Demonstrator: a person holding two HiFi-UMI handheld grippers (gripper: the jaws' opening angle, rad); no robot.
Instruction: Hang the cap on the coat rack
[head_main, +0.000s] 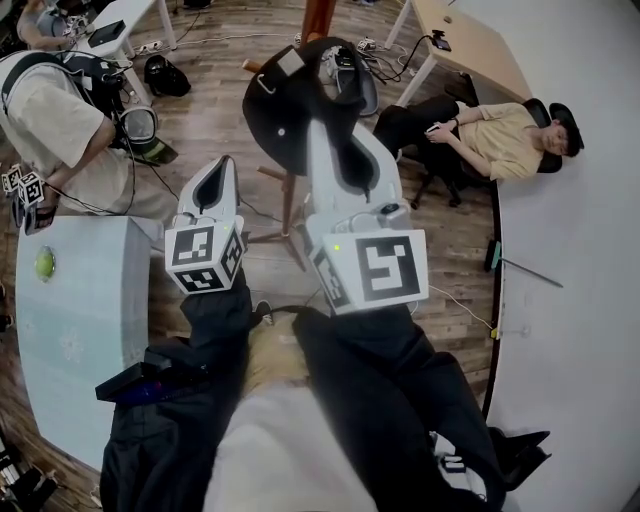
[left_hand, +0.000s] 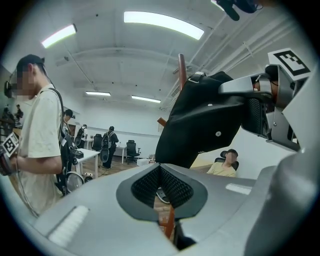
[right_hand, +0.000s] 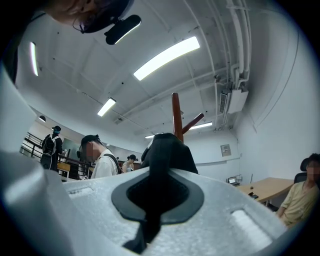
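Right gripper (right_hand: 159, 172) clamped on the black cap (right_hand: 167, 150), fabric pinched between its pads, just in front of the coat rack (right_hand: 176, 112) with its wooden pole and angled peg. Left gripper (left_hand: 160, 171), jaws together on nothing, points toward the cap's side. Only the head view shows the rack's legs on the wooden floor (head_main: 220, 110), the cap covering the middle of the pole, a pale table (head_main: 70, 330) at left and a seated person (head_main: 490, 135) at right.

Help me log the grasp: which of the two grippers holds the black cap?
The right gripper: its jaws are shut on the cap, while the left gripper has nothing between its jaws.
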